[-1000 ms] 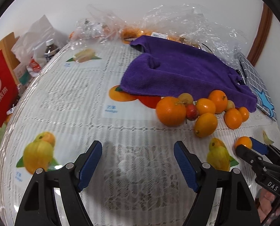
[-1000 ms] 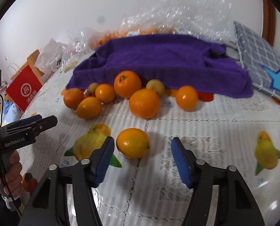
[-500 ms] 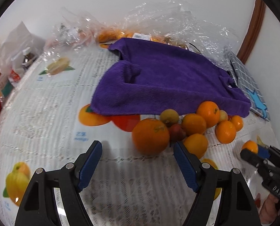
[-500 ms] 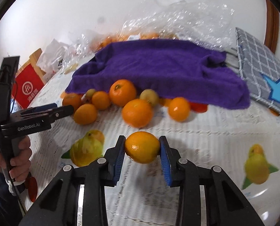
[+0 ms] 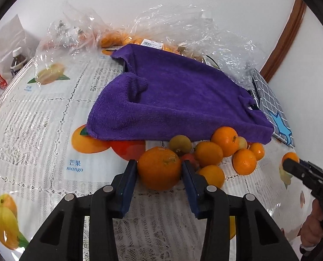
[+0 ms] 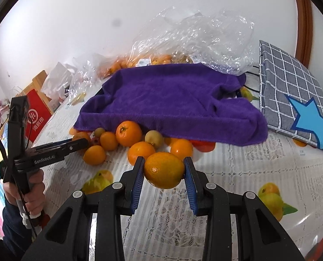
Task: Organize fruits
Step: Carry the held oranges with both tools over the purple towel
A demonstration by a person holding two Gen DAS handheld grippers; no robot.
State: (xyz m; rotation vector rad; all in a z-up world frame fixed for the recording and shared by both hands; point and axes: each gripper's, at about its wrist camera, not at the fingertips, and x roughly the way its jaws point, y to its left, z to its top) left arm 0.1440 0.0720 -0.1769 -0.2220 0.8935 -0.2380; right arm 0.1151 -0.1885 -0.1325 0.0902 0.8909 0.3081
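My left gripper [image 5: 159, 169] has just closed on the big orange [image 5: 159, 168]; lifting may roll neighbours. My right gripper [image 6: 164, 169] clamps a yellow-orange fruit [image 6: 164, 169]; it may slip.

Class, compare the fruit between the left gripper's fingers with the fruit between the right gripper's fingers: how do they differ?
The big orange in the left gripper is deep orange and round; the yellow-orange fruit in the right gripper is paler and oval. The big orange sits on the table; the yellow-orange fruit is lifted clear. Both are citrus, clamped between blue fingers.

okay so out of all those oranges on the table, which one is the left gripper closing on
The biggest orange, at the near left end of the pile by the purple towel. The left gripper pads press its sides.
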